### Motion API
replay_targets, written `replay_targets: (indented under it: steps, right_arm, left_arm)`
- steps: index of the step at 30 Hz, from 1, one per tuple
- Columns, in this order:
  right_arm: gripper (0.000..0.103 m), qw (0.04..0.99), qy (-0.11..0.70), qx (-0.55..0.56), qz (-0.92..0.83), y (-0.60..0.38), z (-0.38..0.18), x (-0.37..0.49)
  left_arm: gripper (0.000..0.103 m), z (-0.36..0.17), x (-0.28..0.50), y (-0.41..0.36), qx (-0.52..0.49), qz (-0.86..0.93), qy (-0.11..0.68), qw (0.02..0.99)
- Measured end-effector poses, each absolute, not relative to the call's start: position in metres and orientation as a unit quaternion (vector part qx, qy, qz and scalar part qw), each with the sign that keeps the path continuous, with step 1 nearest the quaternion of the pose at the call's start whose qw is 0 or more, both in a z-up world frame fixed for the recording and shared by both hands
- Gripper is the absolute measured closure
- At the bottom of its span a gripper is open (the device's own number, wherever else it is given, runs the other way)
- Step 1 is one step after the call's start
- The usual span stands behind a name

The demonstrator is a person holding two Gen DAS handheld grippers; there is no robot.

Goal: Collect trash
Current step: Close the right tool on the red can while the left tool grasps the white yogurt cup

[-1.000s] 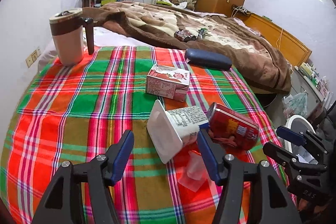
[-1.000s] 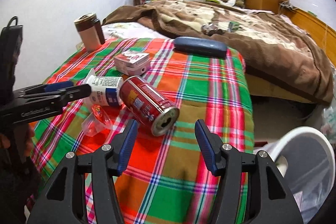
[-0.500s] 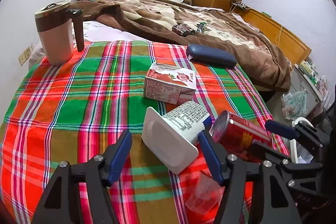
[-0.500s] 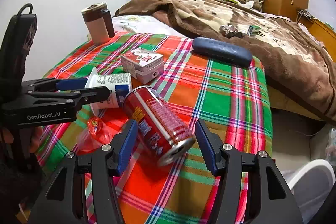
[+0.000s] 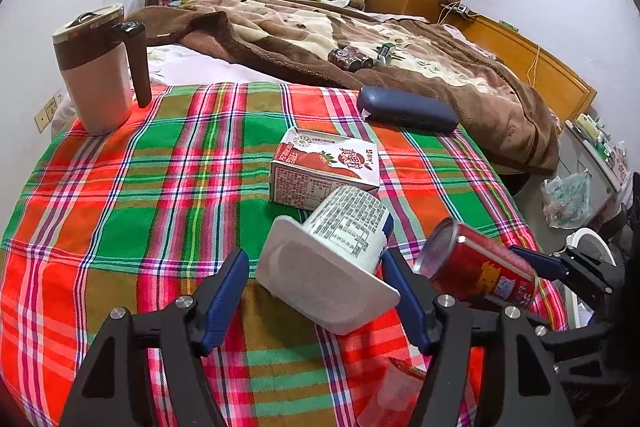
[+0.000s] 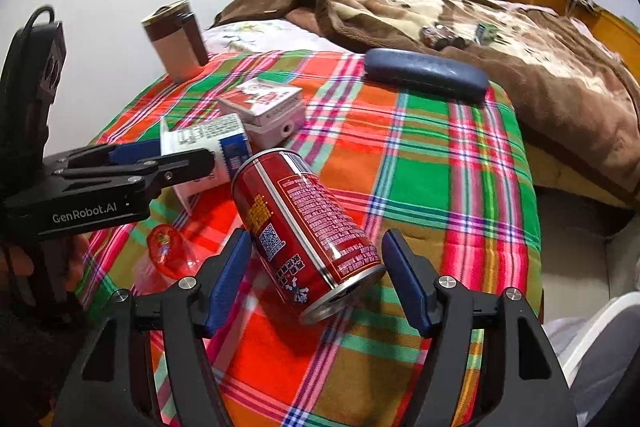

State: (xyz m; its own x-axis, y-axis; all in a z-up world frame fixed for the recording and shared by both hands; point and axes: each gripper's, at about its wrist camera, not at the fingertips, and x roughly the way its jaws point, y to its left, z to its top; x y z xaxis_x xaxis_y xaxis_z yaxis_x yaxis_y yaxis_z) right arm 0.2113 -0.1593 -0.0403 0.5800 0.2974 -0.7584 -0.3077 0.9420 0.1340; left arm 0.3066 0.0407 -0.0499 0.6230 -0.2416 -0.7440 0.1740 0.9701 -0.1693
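Note:
A white yogurt cup (image 5: pixel 336 259) lies on its side on the plaid tablecloth (image 5: pixel 140 195), between the fingers of my open left gripper (image 5: pixel 316 291). A red can (image 6: pixel 308 231) lies tilted between the fingers of my open right gripper (image 6: pixel 316 279); neither pad visibly presses it. A strawberry milk carton (image 5: pixel 328 171) lies behind the cup. A clear plastic wrapper with a red print (image 6: pixel 168 255) lies by the can. In the left wrist view the can (image 5: pixel 476 271) and the right gripper (image 5: pixel 560 267) are at the right. In the right wrist view the left gripper (image 6: pixel 172 163) straddles the cup (image 6: pixel 204 151).
A pink and brown mug (image 5: pixel 100 75) stands at the table's far left. A dark blue glasses case (image 5: pixel 404 107) lies at the far edge. A bed with a brown blanket (image 5: pixel 360 39) is behind. A white bin (image 6: pixel 600 347) stands on the floor to the right.
Both grippers have moved forward. The cup now sits between the left fingers and the can between the right fingers. Both stay open.

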Motion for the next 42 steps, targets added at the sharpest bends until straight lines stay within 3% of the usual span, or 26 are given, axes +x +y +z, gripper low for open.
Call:
replay_targets:
  steps: [17, 42]
  right_arm:
    - [0.035, 0.899, 0.411, 0.058, 0.137, -0.175, -0.045, 0.196]
    - [0.040, 0.909, 0.388, 0.110, 0.103, -0.194, -0.039, 0.165]
  left_arm:
    - [0.035, -0.057, 0.309, 0.044, -0.063, -0.142, 0.415, 0.896]
    - [0.036, -0.032, 0.252, 0.046, -0.062, -0.128, 0.383, 0.913]
